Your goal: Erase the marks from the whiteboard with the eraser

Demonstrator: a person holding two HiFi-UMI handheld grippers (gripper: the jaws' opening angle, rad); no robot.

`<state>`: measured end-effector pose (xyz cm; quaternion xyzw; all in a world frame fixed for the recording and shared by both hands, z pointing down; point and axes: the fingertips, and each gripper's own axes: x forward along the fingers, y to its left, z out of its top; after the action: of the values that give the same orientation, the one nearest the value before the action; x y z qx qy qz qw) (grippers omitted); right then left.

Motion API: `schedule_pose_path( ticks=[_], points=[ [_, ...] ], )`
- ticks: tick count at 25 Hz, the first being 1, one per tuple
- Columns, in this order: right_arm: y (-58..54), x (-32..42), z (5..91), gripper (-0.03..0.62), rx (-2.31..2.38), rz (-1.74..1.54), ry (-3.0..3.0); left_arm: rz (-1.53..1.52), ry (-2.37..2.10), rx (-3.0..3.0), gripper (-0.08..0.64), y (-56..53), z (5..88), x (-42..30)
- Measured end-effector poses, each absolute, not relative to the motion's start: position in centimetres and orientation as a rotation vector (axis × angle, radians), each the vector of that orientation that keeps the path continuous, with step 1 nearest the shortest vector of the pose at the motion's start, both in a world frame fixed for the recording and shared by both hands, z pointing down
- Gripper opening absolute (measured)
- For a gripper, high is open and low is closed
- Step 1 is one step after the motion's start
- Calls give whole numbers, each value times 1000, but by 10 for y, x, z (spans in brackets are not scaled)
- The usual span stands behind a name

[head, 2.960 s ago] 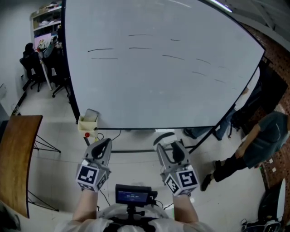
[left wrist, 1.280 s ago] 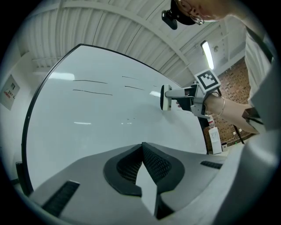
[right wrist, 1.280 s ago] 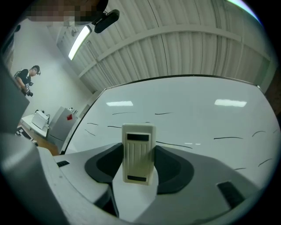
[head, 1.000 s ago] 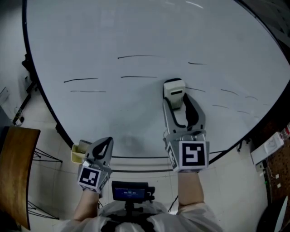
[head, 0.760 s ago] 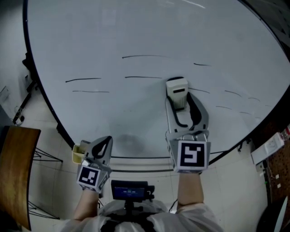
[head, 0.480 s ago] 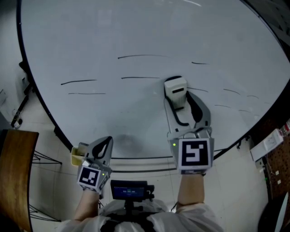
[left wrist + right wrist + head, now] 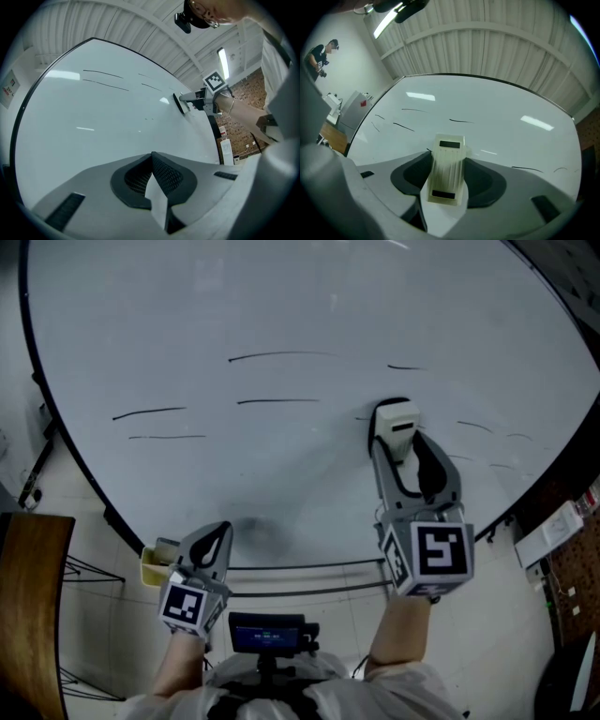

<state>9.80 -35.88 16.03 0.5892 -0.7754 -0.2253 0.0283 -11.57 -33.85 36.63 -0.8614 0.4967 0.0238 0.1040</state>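
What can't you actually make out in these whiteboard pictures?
Wiping face of the eraser: head view, hidden under its own body, turned toward the whiteboard.
Any mark beneath the eraser: right gripper view, covered by eraser and right gripper.
Contents of the yellow box: head view, partly behind the left gripper, too small.

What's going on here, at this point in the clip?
A person holds a gripper in each hand in front of a whiteboard. The right gripper is shut on the eraser, which sits against the board beside a short mark, with more black lines to its left and right not yet erased. The left gripper is shut on nothing, held low near the board's bottom edge.
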Motion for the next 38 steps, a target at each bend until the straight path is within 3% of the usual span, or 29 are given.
schedule_pose_path(
  ticks=[11,22,38],
  points=[
    [-362,164,164,219,1989,-554,-2408,67,1464,-2530,2,-335,363,-108],
    [-339,24,153,218,1624,-889,-2455,71,1514,-2519,2,-331,368,-124],
    [-351,36,151,224,1680,-794,-2505,86,1523,-2540,2,-339,374,-133]
  ],
)
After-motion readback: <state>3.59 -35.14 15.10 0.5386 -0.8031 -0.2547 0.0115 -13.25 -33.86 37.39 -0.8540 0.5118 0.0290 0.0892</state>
